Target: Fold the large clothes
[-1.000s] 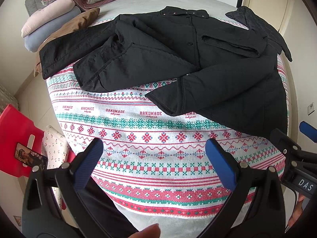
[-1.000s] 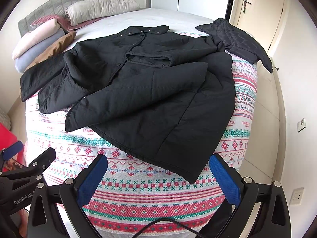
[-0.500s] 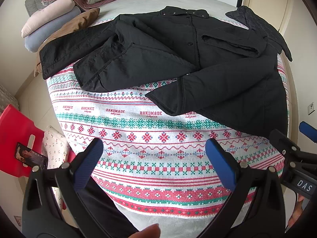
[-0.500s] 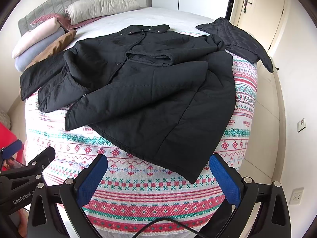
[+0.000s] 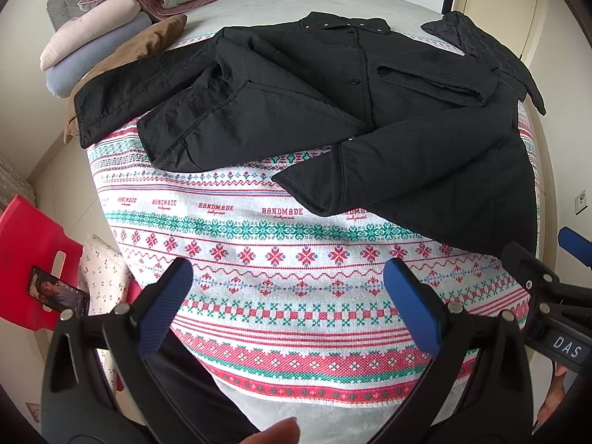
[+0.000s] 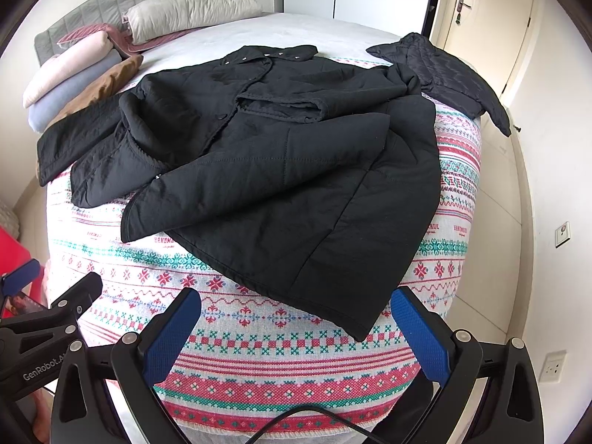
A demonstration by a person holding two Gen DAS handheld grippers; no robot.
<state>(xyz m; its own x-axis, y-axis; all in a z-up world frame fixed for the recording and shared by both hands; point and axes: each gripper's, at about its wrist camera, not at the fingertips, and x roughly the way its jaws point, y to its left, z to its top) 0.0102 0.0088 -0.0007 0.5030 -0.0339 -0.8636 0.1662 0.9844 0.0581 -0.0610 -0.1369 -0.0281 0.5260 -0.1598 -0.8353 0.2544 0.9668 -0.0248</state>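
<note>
A black quilted jacket [image 5: 370, 103] lies spread and rumpled on a patterned red, green and white blanket [image 5: 266, 259] on the bed. One sleeve lies across its front, the other stretches left. It also shows in the right wrist view [image 6: 288, 170]. My left gripper [image 5: 288, 288] is open and empty, above the blanket short of the jacket's hem. My right gripper [image 6: 296, 318] is open and empty, just short of the jacket's lower corner. The right gripper also shows at the left wrist view's right edge [image 5: 555, 285].
A second black garment [image 6: 440, 70] lies at the bed's far right corner. Folded pink, blue and brown bedding [image 5: 103, 48] and pillows [image 6: 192, 14] sit at the far left. A red chair [image 5: 26, 259] with a phone stands at left. A door [image 6: 477, 26] is at right.
Both grippers have barely moved; the right wrist view has shifted very slightly. The jacket lies as before.
</note>
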